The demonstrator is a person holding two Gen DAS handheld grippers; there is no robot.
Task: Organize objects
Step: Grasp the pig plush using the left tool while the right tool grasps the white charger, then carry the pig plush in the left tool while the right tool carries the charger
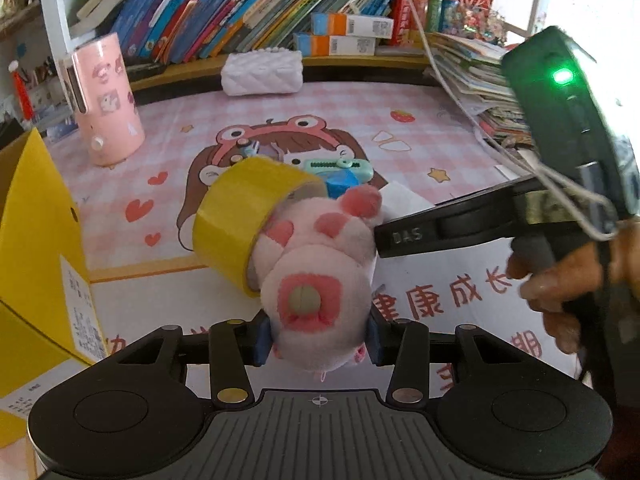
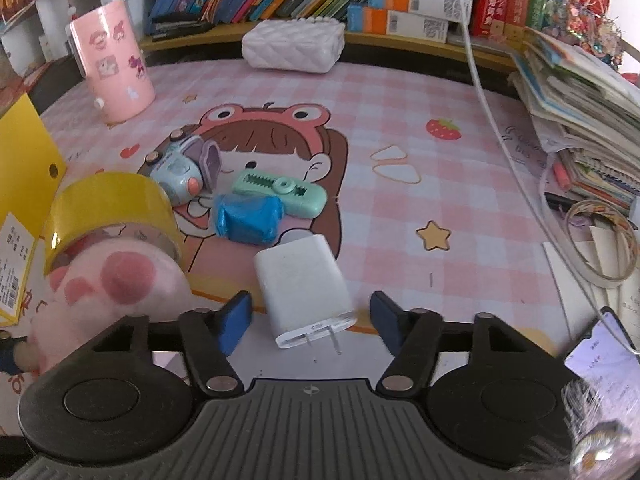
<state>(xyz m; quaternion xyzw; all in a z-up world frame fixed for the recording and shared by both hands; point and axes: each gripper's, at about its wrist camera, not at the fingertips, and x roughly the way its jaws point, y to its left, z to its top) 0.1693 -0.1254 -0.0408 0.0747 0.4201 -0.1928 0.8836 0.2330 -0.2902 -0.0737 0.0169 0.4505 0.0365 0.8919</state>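
1. While its blue pads press both sides of the pink plush (image 1: 320, 280), the left gripper (image 1: 318, 338) grips it at lower centre of the left view; a yellow tape roll (image 1: 244, 220) is ringed around the plush's far end.
2. Only the right view shows the right gripper (image 2: 310, 326) spread wide, a white charger (image 2: 304, 288) lying between its fingers, touching neither.
3. Beyond the charger lie a blue wrapper (image 2: 248, 220), green clip (image 2: 280, 192) and toy (image 2: 180, 168), mostly hidden in the left view.
4. At left frame edge stands a yellow box (image 1: 36, 248).

Bright daylight, fisheye-warped edges, soft blur.
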